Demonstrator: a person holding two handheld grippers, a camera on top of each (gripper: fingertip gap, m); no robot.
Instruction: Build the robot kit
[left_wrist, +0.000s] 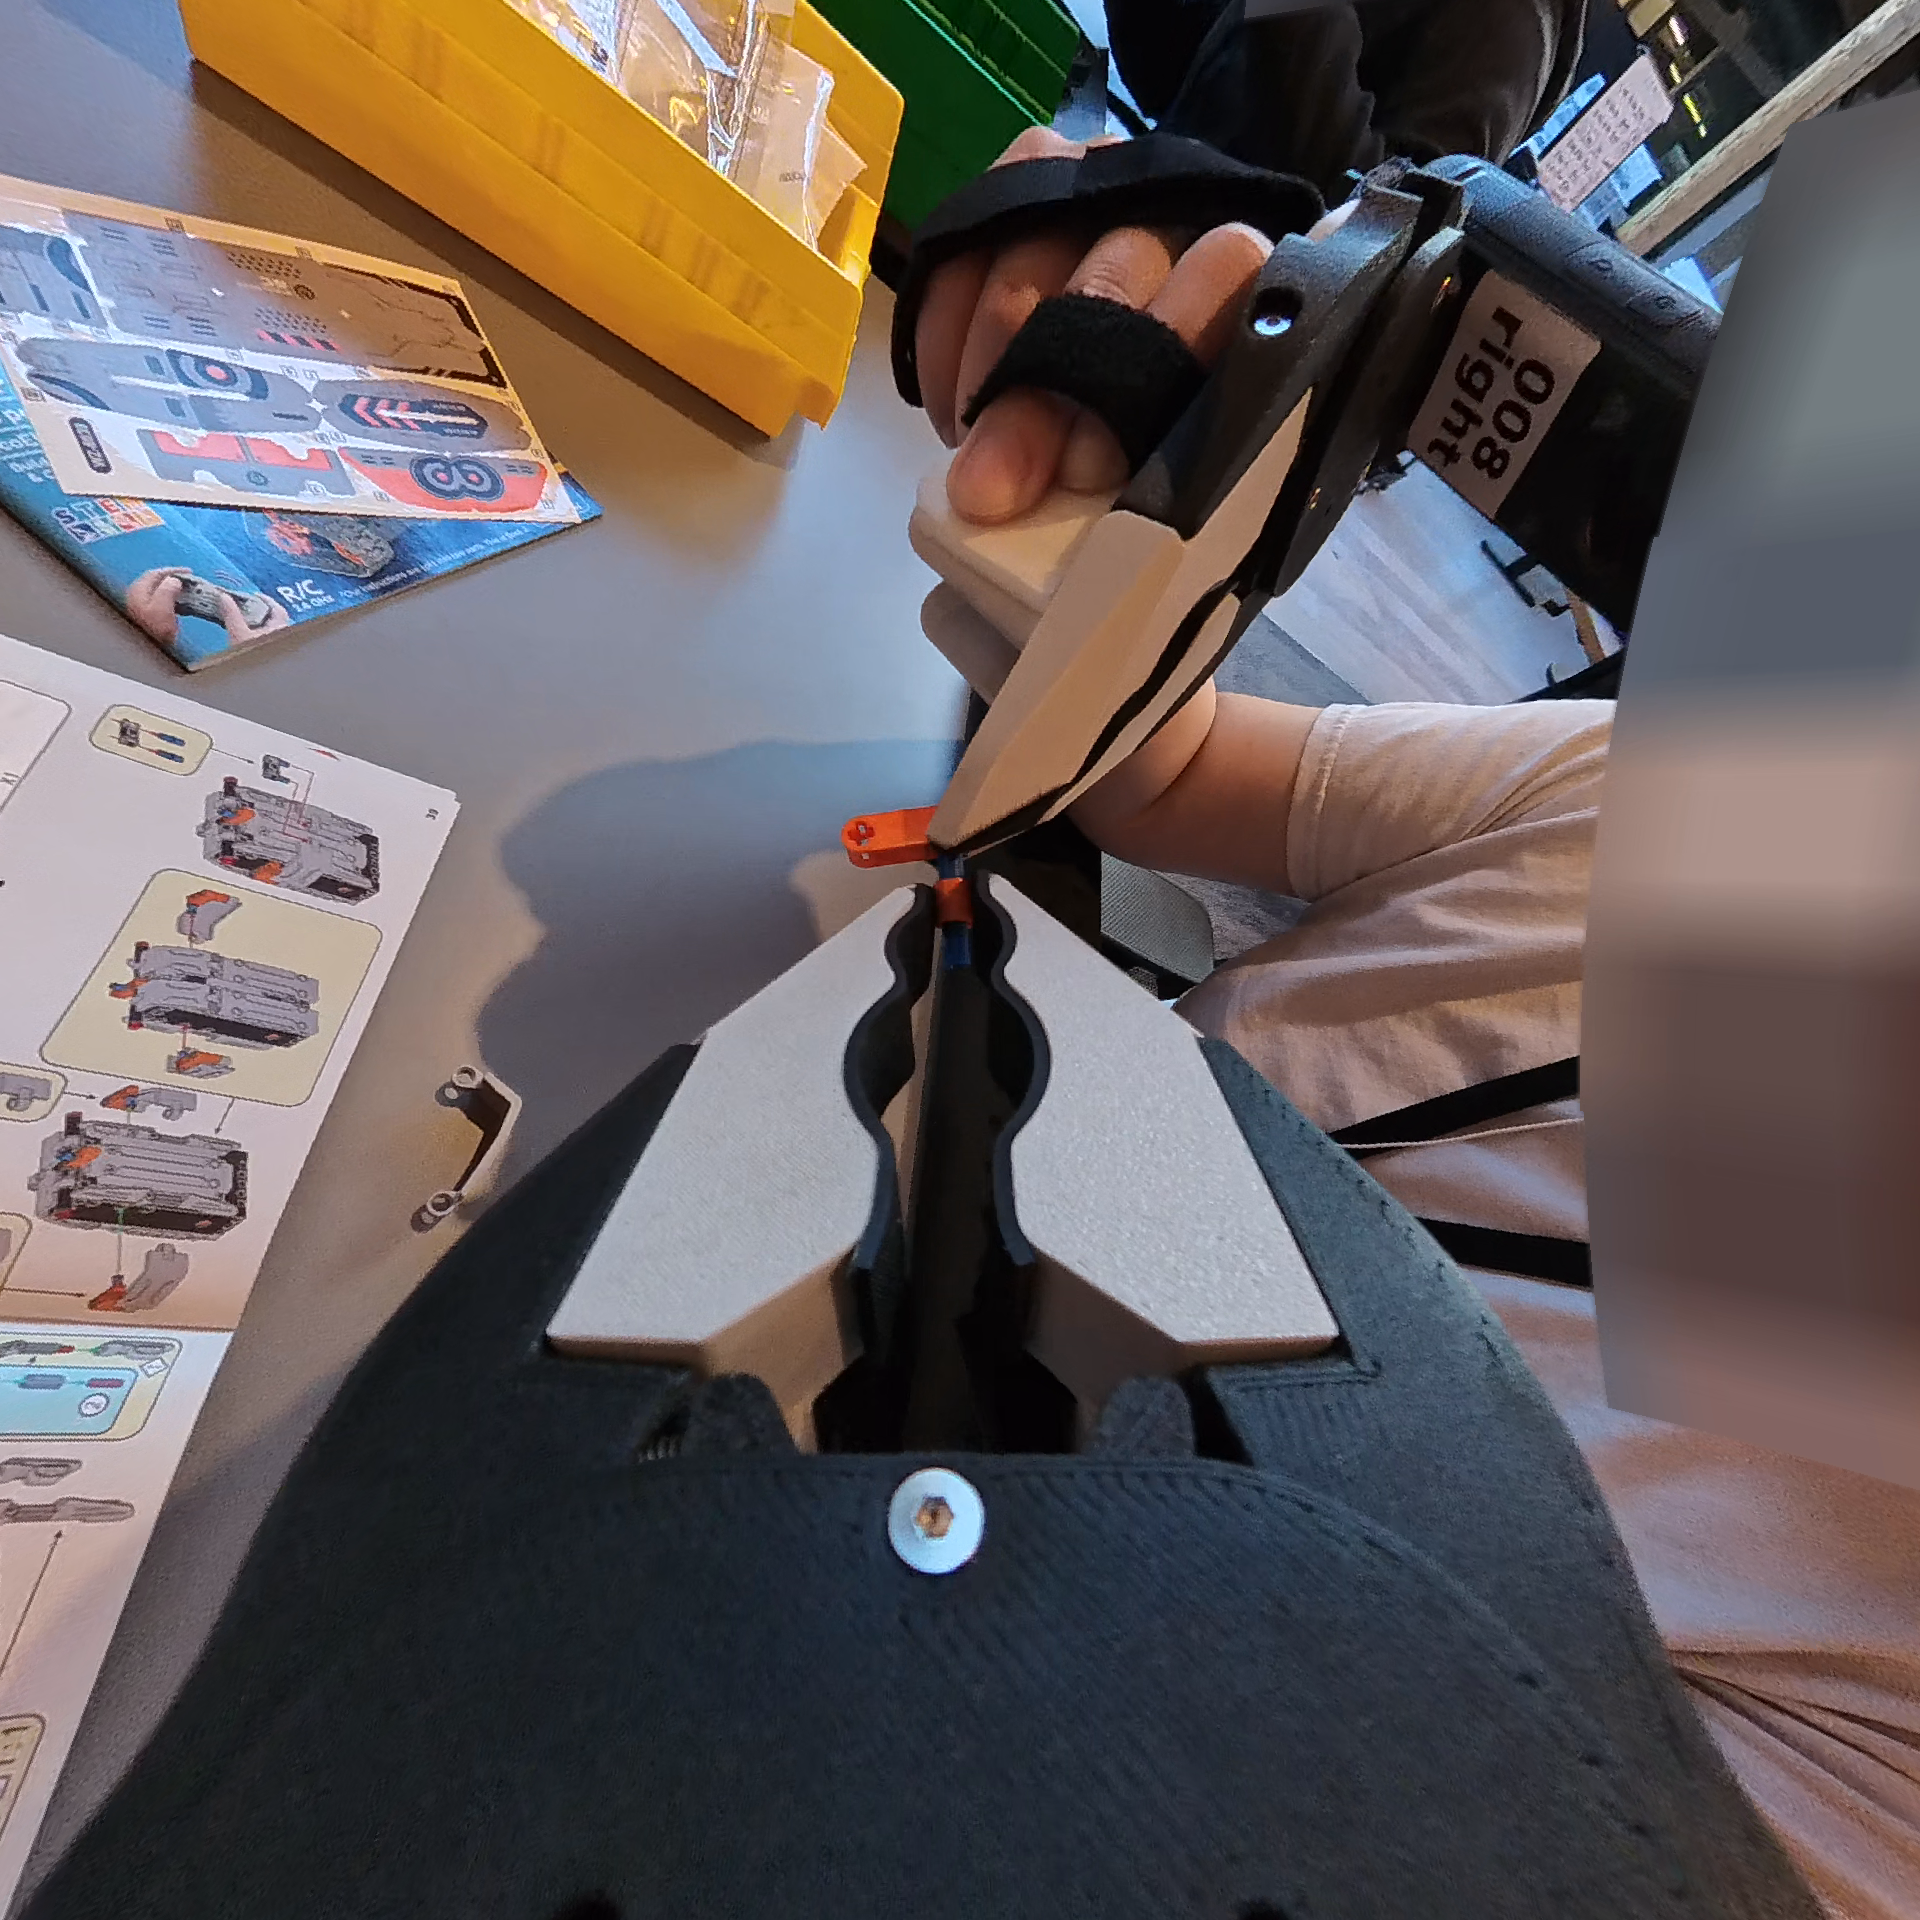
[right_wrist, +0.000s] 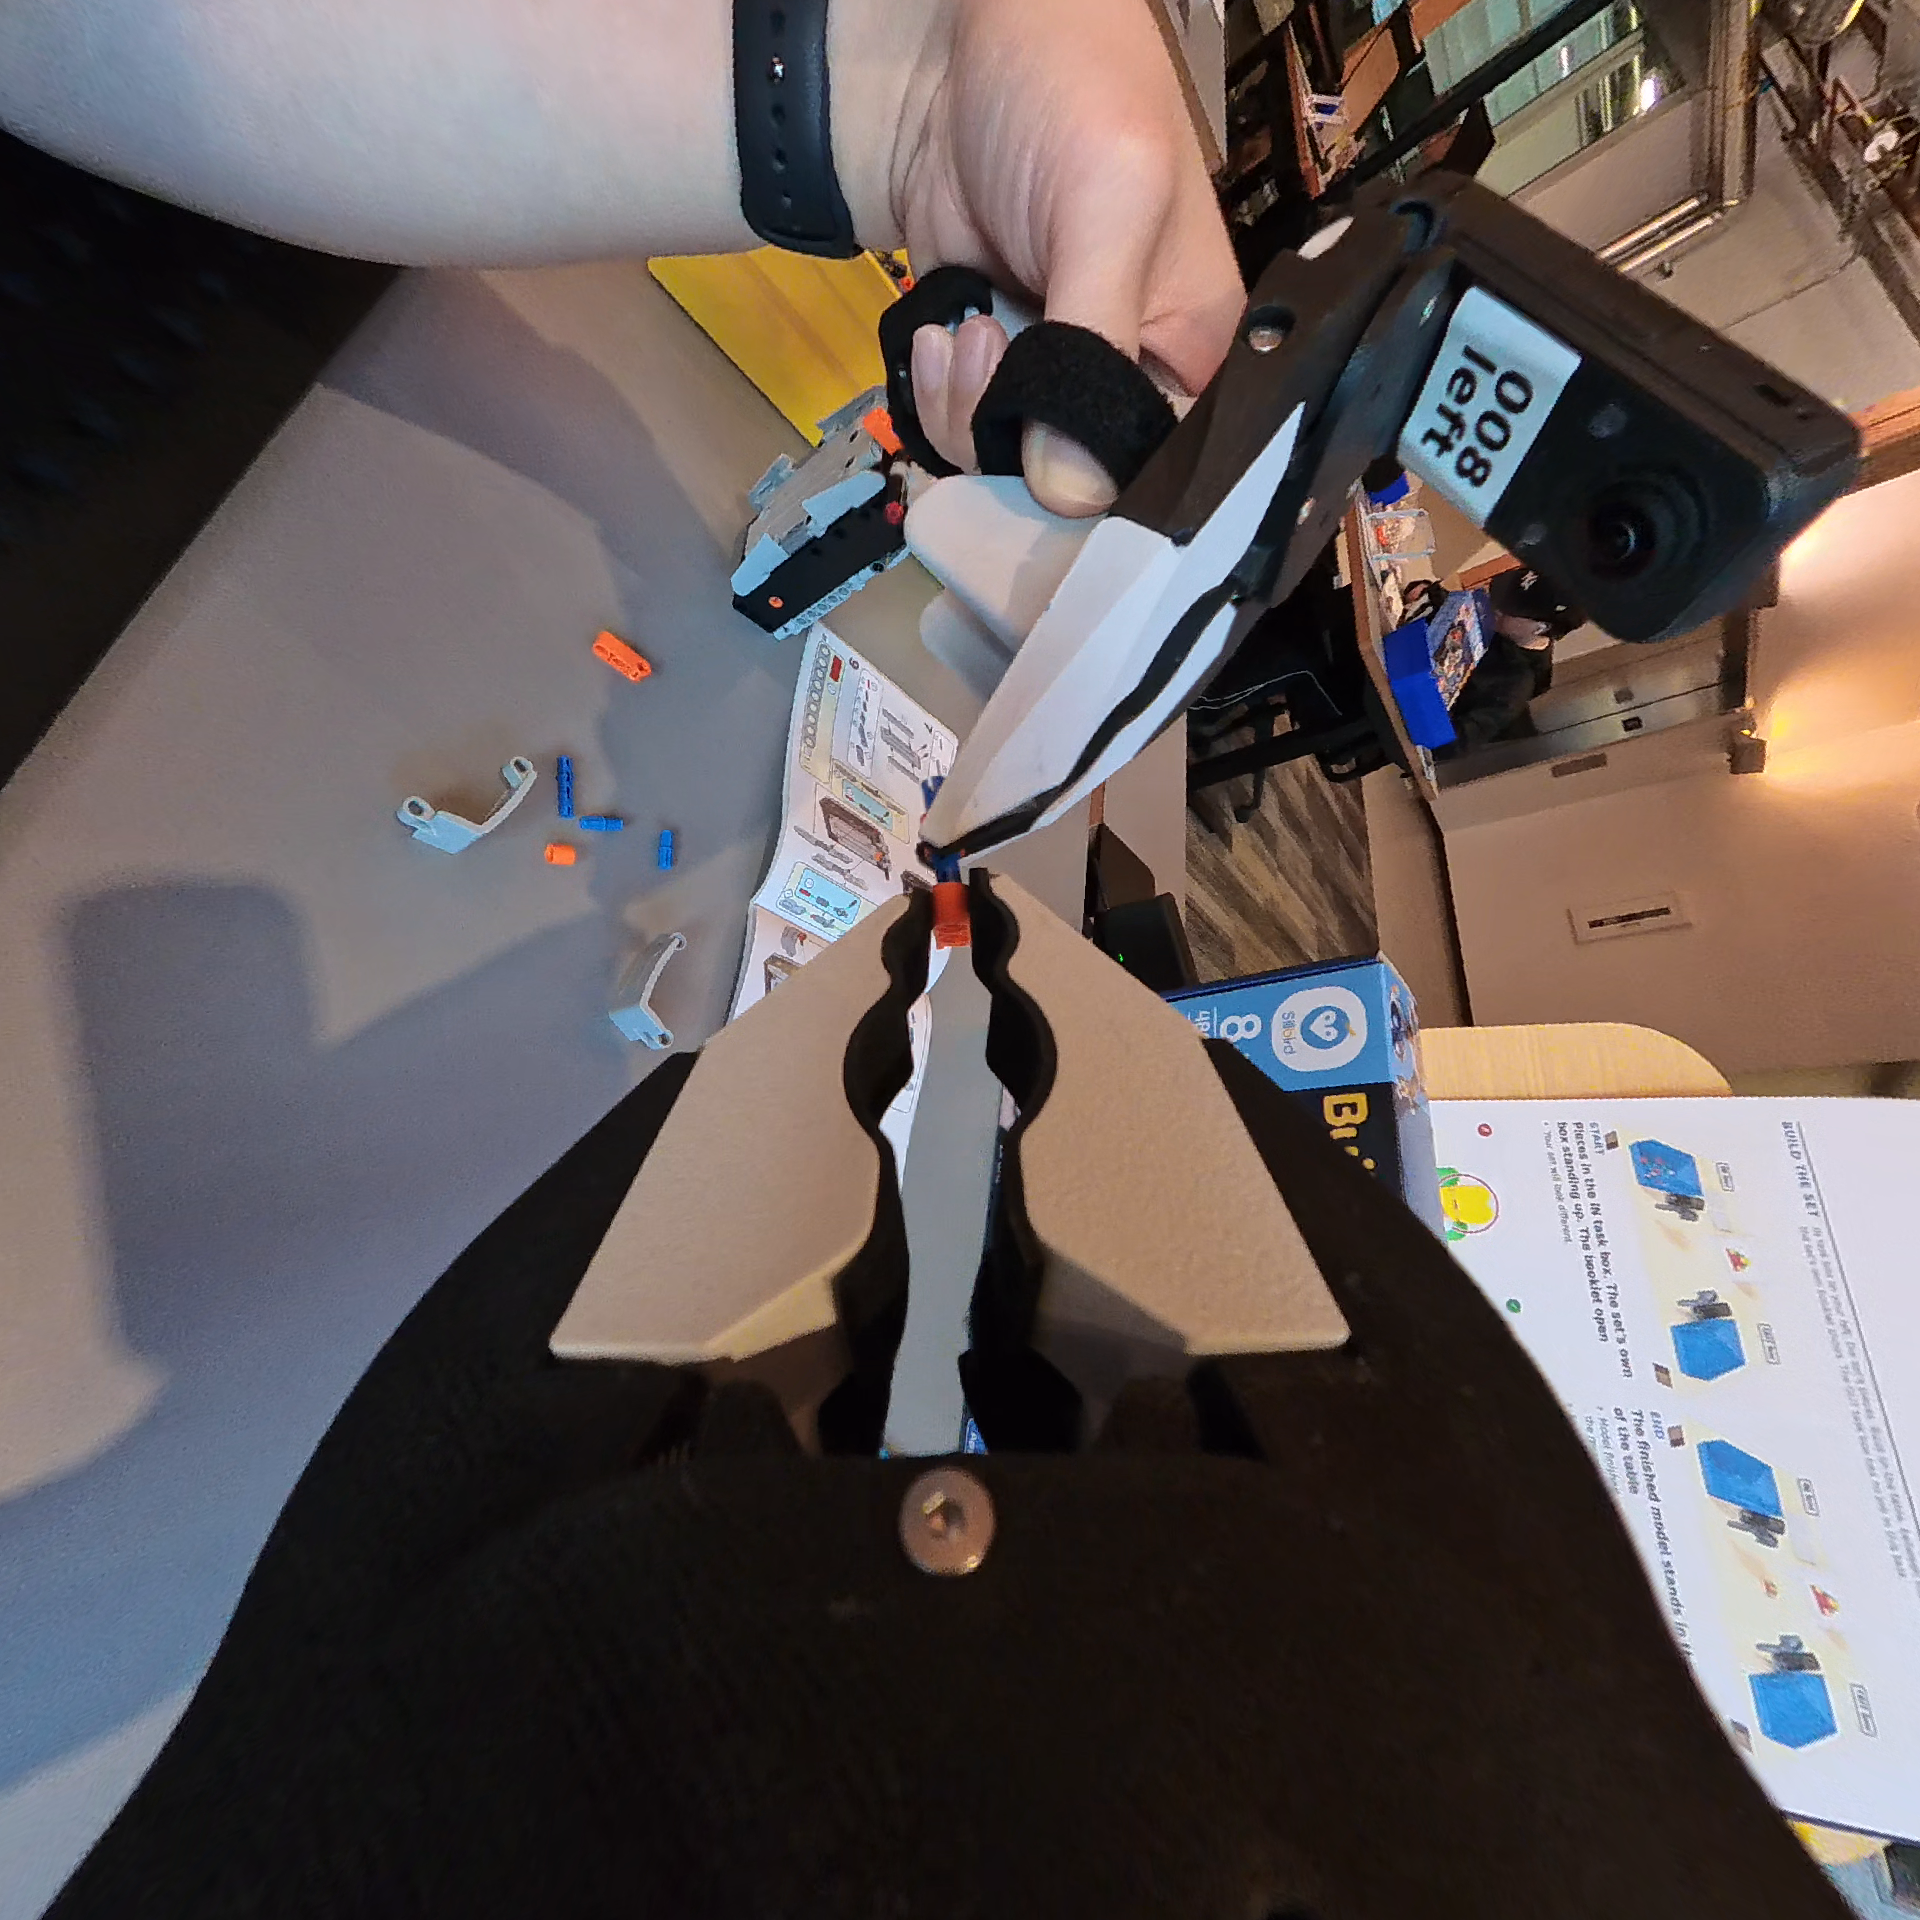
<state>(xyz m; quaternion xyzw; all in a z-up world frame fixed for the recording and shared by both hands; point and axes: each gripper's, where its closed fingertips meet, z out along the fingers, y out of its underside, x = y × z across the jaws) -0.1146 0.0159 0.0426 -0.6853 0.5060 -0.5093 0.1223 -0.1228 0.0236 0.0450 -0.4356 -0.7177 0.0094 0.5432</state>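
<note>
My left gripper (left_wrist: 951, 891) is shut on a blue pin (left_wrist: 953, 948) that carries a small orange bush (left_wrist: 951, 902), held above the grey table (left_wrist: 675, 644). My right gripper (left_wrist: 948, 840) comes down from the upper right and is shut on an orange connector (left_wrist: 883, 836). Its tips sit right against my left gripper's tips, and the pin's end meets the connector. In the right wrist view my right gripper (right_wrist: 951, 896) grips the orange connector (right_wrist: 948, 916) end-on. My left gripper (right_wrist: 938, 847) holds the blue pin (right_wrist: 942, 862) just above it.
A yellow bin (left_wrist: 540, 177) with clear bags and a green bin (left_wrist: 966, 73) stand at the back. A sticker sheet (left_wrist: 260, 353), an open instruction booklet (left_wrist: 156, 987) and a grey curved piece (left_wrist: 473, 1143) lie left. A part-built model (right_wrist: 831, 530), loose pins (right_wrist: 566, 784), a blue box (right_wrist: 1309, 1029). My two grippers' fingertips are within a few centimetres of each other.
</note>
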